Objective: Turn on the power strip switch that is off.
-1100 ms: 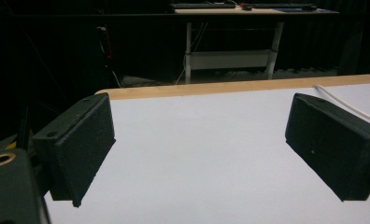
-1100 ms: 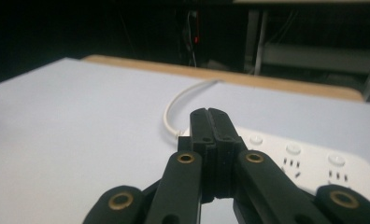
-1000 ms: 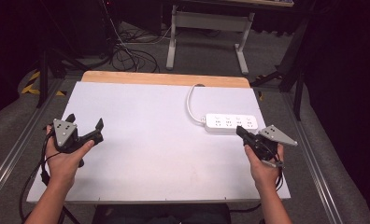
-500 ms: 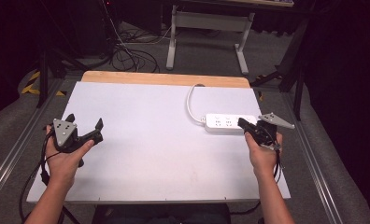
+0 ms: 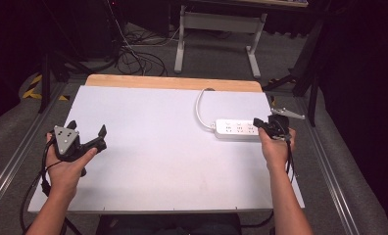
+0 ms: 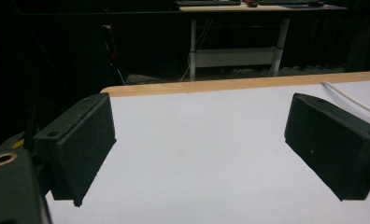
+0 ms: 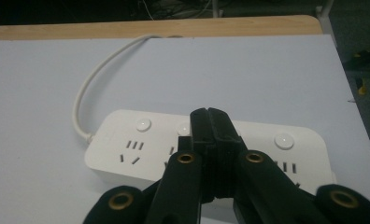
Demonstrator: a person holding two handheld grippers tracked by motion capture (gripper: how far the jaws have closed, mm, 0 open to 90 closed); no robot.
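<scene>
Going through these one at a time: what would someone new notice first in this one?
First the white power strip at the right of the white table, its cord looping toward the far wooden edge. The right claw is shut and poised over the strip's right end; the right gripper view shows its tips above the middle socket's button. The left claw hangs wide open over bare table at the left.
</scene>
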